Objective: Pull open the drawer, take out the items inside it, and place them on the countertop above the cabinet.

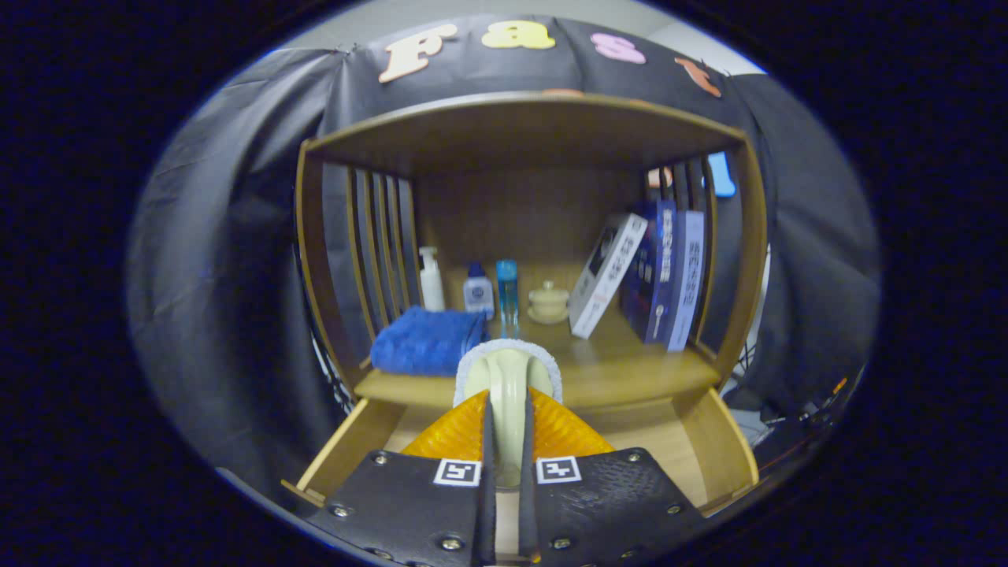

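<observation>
Above the open drawer [713, 453], short of the worktop [630, 366]: cream-handled brush [508, 378], likely light, stiff, slippery-handled, best held mid-handle, pinched there between closed gripper [505, 472] fingers.

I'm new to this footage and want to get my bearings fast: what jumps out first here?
The gripper has its jaws shut on a cream-handled brush, lifted above the open drawer. Just beyond it, on the countertop, lies a folded blue towel. Farther back stand small bottles and, to their right, leaning books.
</observation>
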The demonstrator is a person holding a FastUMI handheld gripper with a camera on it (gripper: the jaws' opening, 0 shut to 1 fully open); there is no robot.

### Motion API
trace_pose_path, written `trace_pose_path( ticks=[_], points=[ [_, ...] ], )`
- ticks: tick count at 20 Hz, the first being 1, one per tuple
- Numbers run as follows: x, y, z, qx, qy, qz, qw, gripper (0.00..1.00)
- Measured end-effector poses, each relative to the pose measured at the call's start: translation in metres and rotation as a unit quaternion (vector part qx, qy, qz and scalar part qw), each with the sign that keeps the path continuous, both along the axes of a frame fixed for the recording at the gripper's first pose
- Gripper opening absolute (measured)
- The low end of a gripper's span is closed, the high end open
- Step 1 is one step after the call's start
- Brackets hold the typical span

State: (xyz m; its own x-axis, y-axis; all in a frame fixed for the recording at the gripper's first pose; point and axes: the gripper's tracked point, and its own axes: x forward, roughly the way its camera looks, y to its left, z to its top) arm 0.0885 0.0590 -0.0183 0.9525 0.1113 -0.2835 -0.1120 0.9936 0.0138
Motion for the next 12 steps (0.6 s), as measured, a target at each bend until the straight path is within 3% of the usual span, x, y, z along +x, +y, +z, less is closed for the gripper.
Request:
trace_pose_path(
  ticks=[3,6,12],
  points=[
    [0.011,0.005,0.041,0.006,-0.066,-0.001,0.998,0.11],
    [0.025,-0.006,0.069,-0.011,-0.106,-0.032,0.994,0.11],
    [0.081,-0.019,0.064,-0.036,-0.086,-0.054,0.994,0.11]
  ],
)
